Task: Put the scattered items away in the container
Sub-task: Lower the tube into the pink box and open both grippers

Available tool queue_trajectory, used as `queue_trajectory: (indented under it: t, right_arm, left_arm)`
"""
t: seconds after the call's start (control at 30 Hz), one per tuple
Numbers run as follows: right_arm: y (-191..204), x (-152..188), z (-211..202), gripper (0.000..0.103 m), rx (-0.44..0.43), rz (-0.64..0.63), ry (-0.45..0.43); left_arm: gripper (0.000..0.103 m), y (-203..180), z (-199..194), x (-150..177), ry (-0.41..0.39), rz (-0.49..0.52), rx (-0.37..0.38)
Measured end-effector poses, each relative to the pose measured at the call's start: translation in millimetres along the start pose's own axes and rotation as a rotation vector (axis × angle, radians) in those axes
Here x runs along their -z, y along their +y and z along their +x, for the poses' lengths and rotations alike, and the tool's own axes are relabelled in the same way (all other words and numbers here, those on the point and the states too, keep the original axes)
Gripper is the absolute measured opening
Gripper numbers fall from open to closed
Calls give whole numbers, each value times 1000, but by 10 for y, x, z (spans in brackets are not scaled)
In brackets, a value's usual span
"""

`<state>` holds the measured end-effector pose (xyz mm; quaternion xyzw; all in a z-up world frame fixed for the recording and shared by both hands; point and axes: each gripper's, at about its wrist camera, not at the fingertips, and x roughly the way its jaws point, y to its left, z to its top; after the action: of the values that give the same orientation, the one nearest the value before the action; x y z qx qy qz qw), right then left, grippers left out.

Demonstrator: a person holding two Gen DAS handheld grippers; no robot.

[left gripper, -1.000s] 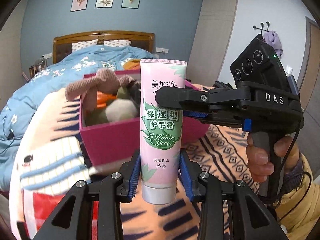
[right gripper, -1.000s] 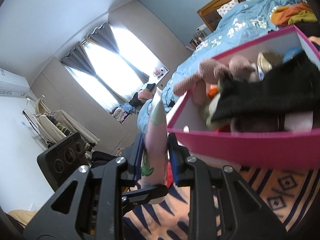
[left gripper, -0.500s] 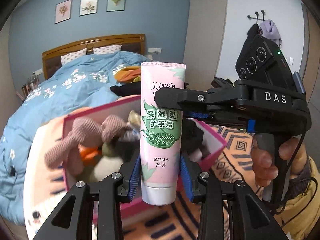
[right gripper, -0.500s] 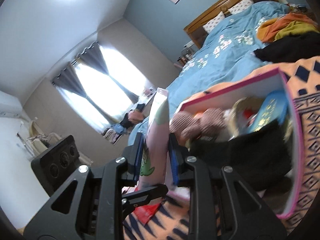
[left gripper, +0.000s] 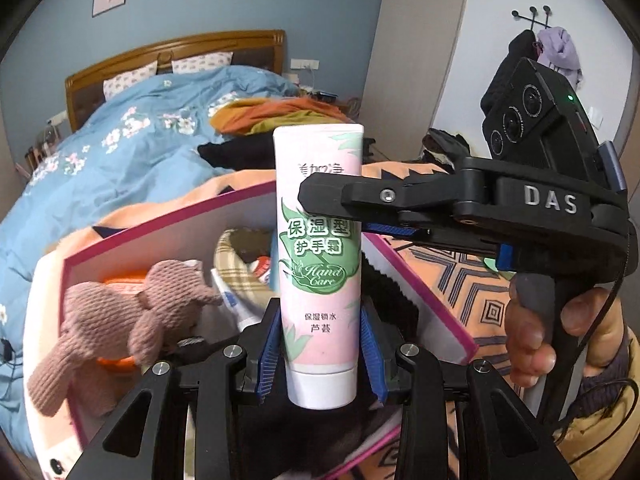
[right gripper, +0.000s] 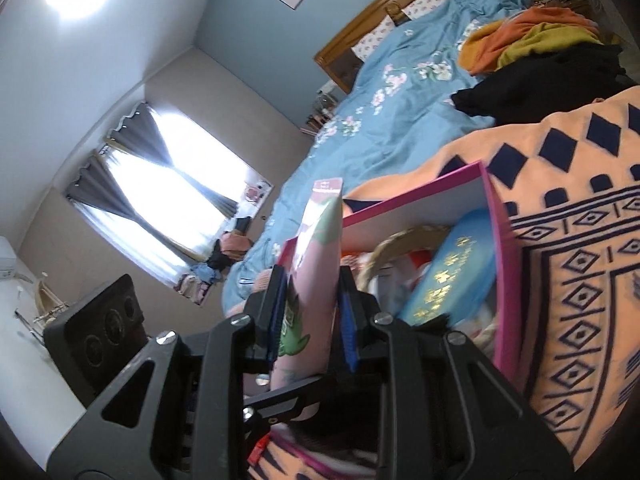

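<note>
My left gripper (left gripper: 320, 364) is pinching the hand cream tube (left gripper: 320, 264) near its cap end, and my right gripper (right gripper: 310, 316) is clamped across the same tube (right gripper: 316, 280) higher up, so both claws hold 1 item between them. The tube stands upright, cap down, its long axis roughly vertical. The pink box (left gripper: 420, 300) sits directly below and behind it on the orange patterned blanket (left gripper: 460, 280), already crowded with a knitted plush toy (left gripper: 128, 320). I judge the tube is over the opening; letting it down and freeing both grips comes next.
</note>
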<state>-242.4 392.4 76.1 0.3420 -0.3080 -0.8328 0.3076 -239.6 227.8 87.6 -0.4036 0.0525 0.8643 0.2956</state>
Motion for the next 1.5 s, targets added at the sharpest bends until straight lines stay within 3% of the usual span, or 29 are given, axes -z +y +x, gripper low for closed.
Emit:
queue_trajectory:
  t: [0.33,0.6,1.07,1.27,1.5]
  right_arm:
    - [-213,-129,160,27,108,22,47]
    - [-251,-114,333,34,264,-53,83]
    - [-177,-83,367,37,390,-179,85]
    - [-149,-43,362,37,402,-218,99]
    - [34,96,453,37,472,-354,140]
  left_arm:
    - [37,93,322,-89,55,-114,25]
    - [37,124,451,-27,87,-145,11]
    - [37,217,380,-55,37,-156,-9]
    - [37,241,353,-57,19,-147,-22]
    - [38,236,314,-2,-1,-144,-31]
